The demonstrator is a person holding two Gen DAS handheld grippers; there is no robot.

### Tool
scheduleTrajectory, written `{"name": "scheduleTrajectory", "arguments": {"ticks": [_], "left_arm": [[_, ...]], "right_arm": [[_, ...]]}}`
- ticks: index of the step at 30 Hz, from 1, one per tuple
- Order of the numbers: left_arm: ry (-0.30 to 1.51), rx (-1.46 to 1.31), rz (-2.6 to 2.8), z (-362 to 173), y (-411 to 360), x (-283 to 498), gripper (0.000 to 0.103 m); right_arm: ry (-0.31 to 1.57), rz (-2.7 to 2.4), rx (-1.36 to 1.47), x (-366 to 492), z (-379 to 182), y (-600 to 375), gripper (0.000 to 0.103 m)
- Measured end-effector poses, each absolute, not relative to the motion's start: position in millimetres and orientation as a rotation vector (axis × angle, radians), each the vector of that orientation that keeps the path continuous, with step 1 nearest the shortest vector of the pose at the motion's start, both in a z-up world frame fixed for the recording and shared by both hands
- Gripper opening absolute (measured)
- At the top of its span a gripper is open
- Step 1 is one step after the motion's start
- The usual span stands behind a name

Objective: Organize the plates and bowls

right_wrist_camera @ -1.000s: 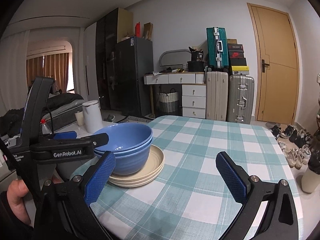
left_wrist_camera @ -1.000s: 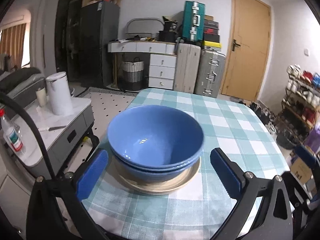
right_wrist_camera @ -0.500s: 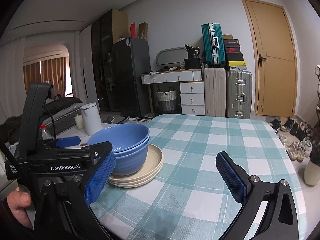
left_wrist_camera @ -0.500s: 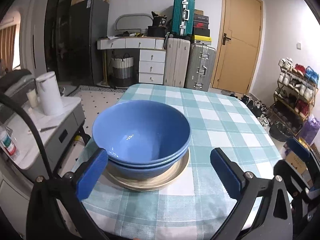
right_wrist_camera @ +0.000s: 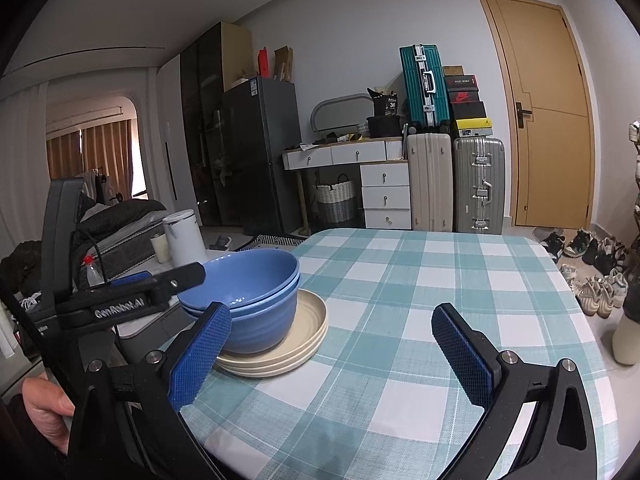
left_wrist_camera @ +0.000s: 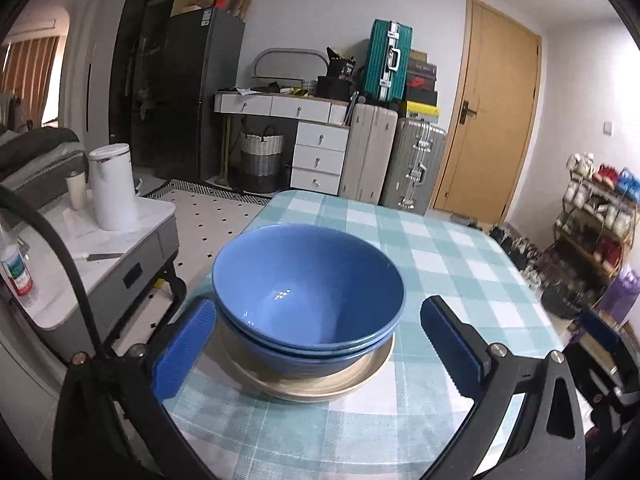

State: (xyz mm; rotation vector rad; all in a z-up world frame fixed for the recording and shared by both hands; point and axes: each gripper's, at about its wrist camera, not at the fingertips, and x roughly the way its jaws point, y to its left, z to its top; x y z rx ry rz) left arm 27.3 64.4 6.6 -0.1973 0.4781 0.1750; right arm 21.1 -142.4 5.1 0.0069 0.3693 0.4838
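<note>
Two blue bowls (left_wrist_camera: 308, 296) (right_wrist_camera: 256, 300) sit nested on a stack of cream plates (left_wrist_camera: 320, 380) (right_wrist_camera: 296, 344) near the left front corner of the table with the teal checked cloth (left_wrist_camera: 460, 264) (right_wrist_camera: 420, 280). My left gripper (left_wrist_camera: 320, 344) is open, its blue pads on either side of the bowl stack and slightly nearer than it, holding nothing. My right gripper (right_wrist_camera: 332, 352) is open and empty over the cloth, to the right of the stack. The left gripper's body (right_wrist_camera: 120, 300) shows beside the bowls in the right wrist view.
A grey side cabinet (left_wrist_camera: 104, 248) left of the table carries a white kettle (left_wrist_camera: 114, 186), a cup and a plastic bottle (left_wrist_camera: 16, 272). Suitcases (right_wrist_camera: 452, 184), drawers and a door stand at the back. Shoes (right_wrist_camera: 592, 276) lie on the floor right. A hand (right_wrist_camera: 44, 404) grips the left tool.
The left gripper has drawn back and lifted slightly from the bowl stack, its view tilting up. The right gripper has drifted a little. Bowls and plates have not moved.
</note>
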Motion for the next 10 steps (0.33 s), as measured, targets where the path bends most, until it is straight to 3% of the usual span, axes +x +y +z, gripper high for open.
{"name": "scheduleTrajectory", "arguments": {"ticks": [10], "left_arm": [[0.479, -0.195, 0.204, 6.8, 68.0, 26.2, 0.103]], "right_arm": [[0.369, 0.484, 0.005, 21.3, 4.1, -141.4, 0.102]]}}
